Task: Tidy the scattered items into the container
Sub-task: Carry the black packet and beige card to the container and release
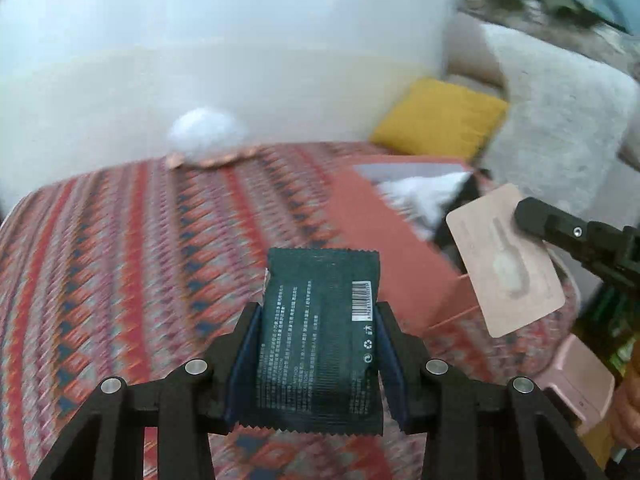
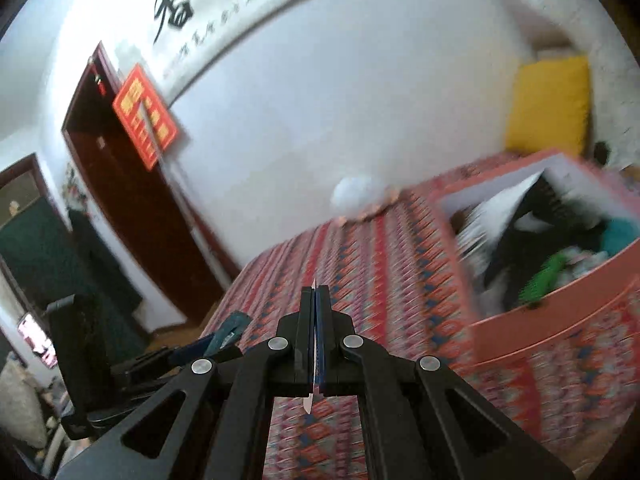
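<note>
My left gripper is shut on a dark green sachet with white print and a barcode, held above the patterned cloth. To its right, my right gripper grips a pale pink flat packet by its top corner, beside the salmon box. In the right wrist view my right gripper is shut on that thin pink packet, seen edge-on. The open salmon box sits to its right and holds black, white, teal and green items.
A red patterned cloth covers the table. A white fluffy ball lies at its far edge. A yellow cushion rests on a pale sofa behind. A pink case sits low right. A dark door stands left.
</note>
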A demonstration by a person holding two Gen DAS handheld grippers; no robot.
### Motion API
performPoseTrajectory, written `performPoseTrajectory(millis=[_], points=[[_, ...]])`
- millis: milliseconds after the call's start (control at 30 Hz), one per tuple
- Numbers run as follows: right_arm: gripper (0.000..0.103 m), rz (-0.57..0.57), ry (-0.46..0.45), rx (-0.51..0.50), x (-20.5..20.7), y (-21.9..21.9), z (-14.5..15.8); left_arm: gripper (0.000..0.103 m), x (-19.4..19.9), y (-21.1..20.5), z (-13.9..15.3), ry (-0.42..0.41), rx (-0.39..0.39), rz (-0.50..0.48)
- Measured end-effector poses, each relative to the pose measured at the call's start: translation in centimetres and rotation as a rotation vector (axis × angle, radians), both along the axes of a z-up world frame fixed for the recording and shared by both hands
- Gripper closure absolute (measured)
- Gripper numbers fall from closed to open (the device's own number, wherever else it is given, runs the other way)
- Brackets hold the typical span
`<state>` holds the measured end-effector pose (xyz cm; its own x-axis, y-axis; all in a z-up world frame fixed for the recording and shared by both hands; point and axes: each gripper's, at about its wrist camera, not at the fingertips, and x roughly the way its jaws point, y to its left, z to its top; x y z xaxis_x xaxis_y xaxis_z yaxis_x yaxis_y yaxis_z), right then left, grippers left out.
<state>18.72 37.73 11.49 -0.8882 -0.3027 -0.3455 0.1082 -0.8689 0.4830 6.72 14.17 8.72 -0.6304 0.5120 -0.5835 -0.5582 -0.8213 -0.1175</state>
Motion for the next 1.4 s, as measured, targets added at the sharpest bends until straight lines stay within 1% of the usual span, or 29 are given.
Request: performPoseTrajectory(millis=[67,167,267,333,400,567,633,733,833,900,933,967,1000,1033,1100,1133,1167,1200,1300,1400], points=[[0.103,-0.066,0.032,0.023,2.1,3.0,1.5,0.056,-0.4,3.2,1.2,0.025,0.006,-0.056],[0.103,-0.173,0.05,0.051,3.1,7.8,2.8,0.056,-1.5,8.6,3.0,0.079,0.003,-0.142],[0.103,-0.276,0.05,0.089,2.3,12.6,3.5,0.056,-1.9,13.5,4.1,0.117,-0.021,-0.183],[0.103,-0.33,0.037,0.11,0.2,15.3,3.8,0.056,-3.3,16.7,4.0,0.132,-0.051,-0.193],[0.103,-0.364,0.008,0.115,-2.1,18.3,3.8,0.056,-5.5,19.5,3.5,0.132,-0.084,-0.182],[0.103,-0.387,-0.061,0.142,-9.5,23.7,2.4,0.056,-11.3,23.6,1.7,0.096,-0.128,-0.128],[0.103,-0.377,-0.094,0.158,-13.0,24.7,1.4,0.056,-14.1,25.0,0.3,0.078,-0.156,-0.107],[0.103,-0.353,-0.156,0.185,-18.4,26.0,-0.4,0.056,-17.1,26.8,-1.9,0.045,-0.185,-0.099],[0.103,-0.344,-0.201,0.219,-22.5,26.5,-2.2,0.056,-19.9,28.6,-3.7,0.01,-0.206,-0.101],[0.103,-0.342,-0.221,0.233,-24.5,27.0,-3.4,0.055,-21.2,29.4,-4.8,-0.029,-0.206,-0.124],[0.103,-0.355,-0.23,0.238,-25.5,27.5,-3.9,0.055,-22.0,29.8,-5.3,-0.063,-0.201,-0.141],[0.097,-0.369,-0.233,0.241,-26.1,27.8,-4.4,0.053,-22.4,30.0,-5.7,-0.086,-0.193,-0.152],[0.095,-0.378,-0.236,0.241,-26.6,28.0,-4.8,0.042,-23.0,30.1,-6.0,-0.111,-0.184,-0.161],[0.092,-0.389,-0.249,0.236,-27.1,28.4,-5.2,0.026,-23.2,29.9,-6.0,-0.113,-0.174,-0.157],[0.078,-0.408,-0.257,0.221,-27.6,28.9,-5.4,0.012,-23.5,29.4,-6.0,-0.108,-0.155,-0.146],[0.051,-0.416,-0.258,0.216,-27.7,29.1,-5.5,0.009,-23.5,29.1,-5.8,-0.094,-0.149,-0.137],[0.028,-0.427,-0.255,0.212,-27.6,29.2,-5.5,0.008,-23.4,28.9,-5.5,-0.077,-0.152,-0.126],[0.024,-0.432,-0.248,0.211,-27.3,29.1,-5.3,0.007,-23.3,28.7,-5.2,-0.064,-0.16,-0.112],[0.024,-0.445,-0.225,0.208,-26.4,28.8,-4.6,0.007,-22.9,28.2,-4.4,-0.036,-0.182,-0.069],[0.024,-0.436,-0.203,0.222,-24.8,27.5,-3.3,0.007,-21.2,27.1,-3.2,-0.005,-0.192,-0.027]])
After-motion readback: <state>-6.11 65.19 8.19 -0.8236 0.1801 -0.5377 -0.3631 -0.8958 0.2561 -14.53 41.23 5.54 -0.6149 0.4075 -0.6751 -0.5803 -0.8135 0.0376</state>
